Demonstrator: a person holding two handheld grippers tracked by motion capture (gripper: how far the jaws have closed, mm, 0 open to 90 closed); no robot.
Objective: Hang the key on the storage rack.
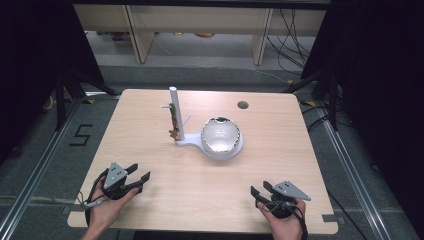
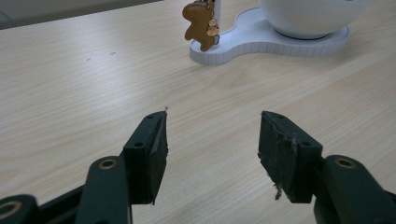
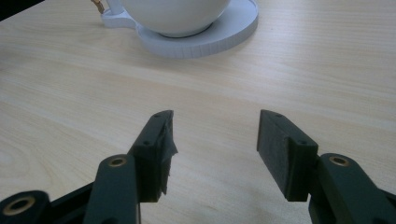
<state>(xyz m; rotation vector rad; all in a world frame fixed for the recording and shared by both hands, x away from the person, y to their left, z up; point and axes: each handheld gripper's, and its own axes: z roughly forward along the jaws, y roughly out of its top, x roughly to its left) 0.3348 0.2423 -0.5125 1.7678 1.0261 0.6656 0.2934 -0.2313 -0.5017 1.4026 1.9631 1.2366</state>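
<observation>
- The left hand-held gripper (image 1: 141, 176) rests low near the front left corner of the surface (image 1: 150, 165), with its jaws wide apart and nothing between them.
- The right hand-held gripper (image 1: 260, 191) sits near the front right corner, jaws also wide apart and empty.
- The little brown bear charm (image 2: 201, 24) hangs on the white post (image 1: 175, 112) of the stand (image 2: 261, 42), in the middle of the surface, well apart from both grippers.
- The white bowl (image 1: 220, 135) sits on the round end of the same stand, just beside the post.
- I think the job now is to reach for the bear. The left hand-held gripper looks right at it, so it seems the best one to go.
- Move slowly and straight, and keep the jaws wide until the bear is between them.
- Pinch the bear by its body, not the thin hook, so it does not swing.
- Watch the bowl. A bump on the stand could shake it.
</observation>
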